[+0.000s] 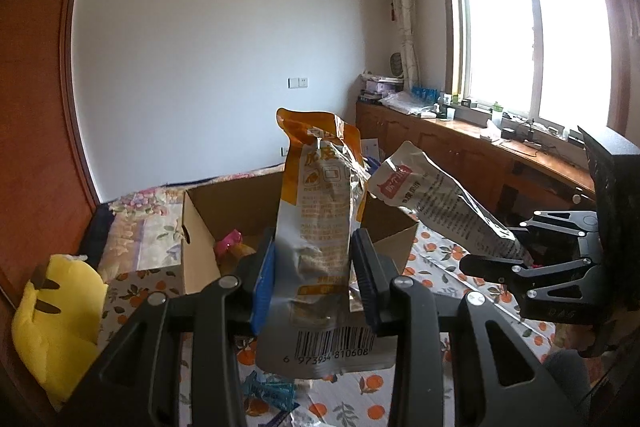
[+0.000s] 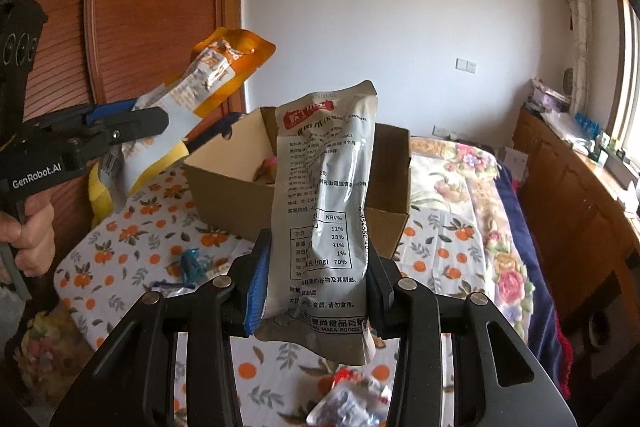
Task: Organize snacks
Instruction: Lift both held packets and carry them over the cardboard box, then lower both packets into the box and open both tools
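Observation:
My left gripper [image 1: 316, 267] is shut on an orange-and-silver snack pouch [image 1: 320, 211] and holds it upright in the air in front of an open cardboard box [image 1: 200, 227]. My right gripper [image 2: 316, 267] is shut on a silver snack pouch with a red label [image 2: 324, 195], also upright in front of the box [image 2: 224, 183]. The silver pouch [image 1: 440, 203] and right gripper [image 1: 516, 263] show at the right of the left wrist view. The orange pouch [image 2: 212, 75] and left gripper [image 2: 132, 127] show at the left of the right wrist view. The box holds some snacks, one pink [image 1: 228, 241].
The box stands on a bed with an orange-fruit-print sheet [image 2: 132, 227]. Small loose snack packets lie on the sheet near me, blue [image 2: 192, 263] and red-silver [image 2: 344, 399]. A yellow plush toy [image 1: 60, 315] lies left of the box. A wooden cabinet [image 1: 460, 143] runs under the window.

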The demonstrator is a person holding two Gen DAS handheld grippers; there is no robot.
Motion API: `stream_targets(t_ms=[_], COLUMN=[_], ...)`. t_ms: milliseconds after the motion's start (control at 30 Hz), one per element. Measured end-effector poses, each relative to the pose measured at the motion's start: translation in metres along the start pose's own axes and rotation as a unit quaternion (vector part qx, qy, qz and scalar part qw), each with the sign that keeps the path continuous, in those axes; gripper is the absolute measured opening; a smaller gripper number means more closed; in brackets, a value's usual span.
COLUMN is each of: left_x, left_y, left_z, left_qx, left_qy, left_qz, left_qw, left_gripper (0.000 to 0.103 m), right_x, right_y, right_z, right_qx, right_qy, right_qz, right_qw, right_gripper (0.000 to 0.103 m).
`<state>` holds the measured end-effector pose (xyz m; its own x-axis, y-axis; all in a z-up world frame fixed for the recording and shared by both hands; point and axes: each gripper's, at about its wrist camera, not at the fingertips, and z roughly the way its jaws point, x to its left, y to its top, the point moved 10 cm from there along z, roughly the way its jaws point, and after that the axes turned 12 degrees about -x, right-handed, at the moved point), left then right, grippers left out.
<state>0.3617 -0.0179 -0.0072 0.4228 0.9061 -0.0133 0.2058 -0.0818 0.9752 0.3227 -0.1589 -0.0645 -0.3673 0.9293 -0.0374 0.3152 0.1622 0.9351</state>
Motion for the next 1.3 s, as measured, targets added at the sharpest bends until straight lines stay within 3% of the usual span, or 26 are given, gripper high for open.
stream_targets(t_ms=[333,800,1300], left_x=[0.028,0.058,0.060], left_y=[-0.021,-0.026,-0.065], left_z=[0.065,0.141,0.170], left_qx=[0.030,0.052,0.116], left_qy=[0.007,0.002,0.013], left_qz=[-0.016,-0.023,-0.009], left_qw=[0.9994,0.9983,0.9931], left_gripper=[0.035,0.035,0.036], right_x=[-0.021,-0.039,-0.044], right_y=[-0.007,0.029,-0.010], right_z=[0.075,0.163,0.212], right_qx=[0.028,0.028,0.081], right_qy=[0.012,0.040,0.044], right_qz=[0.002,-0.024,-0.015], right_qw=[1.000,0.999,0.996], right_gripper=[0.040,0.040,0.041])
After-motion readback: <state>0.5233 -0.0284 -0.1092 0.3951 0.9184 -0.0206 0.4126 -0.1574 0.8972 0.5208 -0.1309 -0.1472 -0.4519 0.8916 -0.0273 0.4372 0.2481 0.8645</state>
